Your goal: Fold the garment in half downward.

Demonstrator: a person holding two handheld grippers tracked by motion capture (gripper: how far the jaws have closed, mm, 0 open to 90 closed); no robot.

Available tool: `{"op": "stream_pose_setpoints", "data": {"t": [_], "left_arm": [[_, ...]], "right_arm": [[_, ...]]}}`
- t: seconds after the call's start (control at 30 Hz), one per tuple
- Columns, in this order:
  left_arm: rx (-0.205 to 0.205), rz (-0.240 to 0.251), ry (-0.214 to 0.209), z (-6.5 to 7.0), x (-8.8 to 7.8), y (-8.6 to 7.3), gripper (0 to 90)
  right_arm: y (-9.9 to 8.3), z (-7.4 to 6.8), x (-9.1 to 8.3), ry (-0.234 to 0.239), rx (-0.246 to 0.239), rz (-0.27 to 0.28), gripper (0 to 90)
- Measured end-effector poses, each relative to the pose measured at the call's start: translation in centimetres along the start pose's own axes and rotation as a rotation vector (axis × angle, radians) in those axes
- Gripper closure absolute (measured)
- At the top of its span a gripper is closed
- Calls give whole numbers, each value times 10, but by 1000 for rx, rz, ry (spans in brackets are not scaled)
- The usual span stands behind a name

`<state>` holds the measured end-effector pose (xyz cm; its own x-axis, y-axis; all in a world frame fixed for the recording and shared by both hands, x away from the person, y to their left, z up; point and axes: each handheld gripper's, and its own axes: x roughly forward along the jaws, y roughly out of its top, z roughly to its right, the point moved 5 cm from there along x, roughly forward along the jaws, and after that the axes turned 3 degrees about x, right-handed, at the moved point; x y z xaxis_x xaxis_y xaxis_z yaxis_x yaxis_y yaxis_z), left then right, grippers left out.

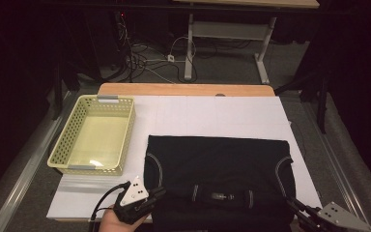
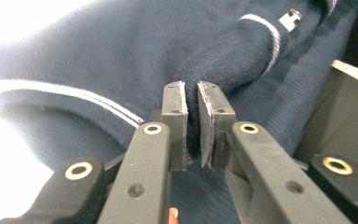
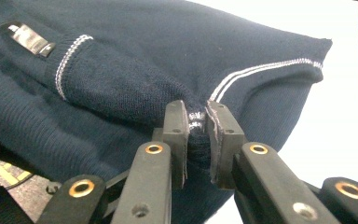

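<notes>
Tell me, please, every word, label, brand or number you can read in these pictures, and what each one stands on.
No text can be read anywhere.
The small label at the neck of the dark sweater carries light marks too blurred to read.
The yellow basket bears no lettering that I can see.

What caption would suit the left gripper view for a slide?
Left gripper shut on a fold of the dark blue sweater, near its white-striped trim.

A lab: cables [image 1: 145, 63] trail across the floor beneath bare desks [image 1: 232, 29].
</notes>
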<state>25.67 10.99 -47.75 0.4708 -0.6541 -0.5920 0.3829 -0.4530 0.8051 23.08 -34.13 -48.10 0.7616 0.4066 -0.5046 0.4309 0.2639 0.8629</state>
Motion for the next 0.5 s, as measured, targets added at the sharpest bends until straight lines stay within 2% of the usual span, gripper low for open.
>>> {"op": "stream_pose_setpoints", "data": {"t": [0.13,0.3,0.4,0.5], "left_arm": [[-23,-18,-9,2,3,-11,804],[-46,-45,-29,-1,10,-20,793],[-62,-35,-35,-2,9,-19,752],[-83,-21,-41,-5,8,-17,673]], "right_arm": [[-6,-4,-5,0,12,9,799],[-17,-3,0,14,42,-23,782],[-18,-2,2,34,78,-24,708],[-14,0,0,44,109,-2,615]]}}
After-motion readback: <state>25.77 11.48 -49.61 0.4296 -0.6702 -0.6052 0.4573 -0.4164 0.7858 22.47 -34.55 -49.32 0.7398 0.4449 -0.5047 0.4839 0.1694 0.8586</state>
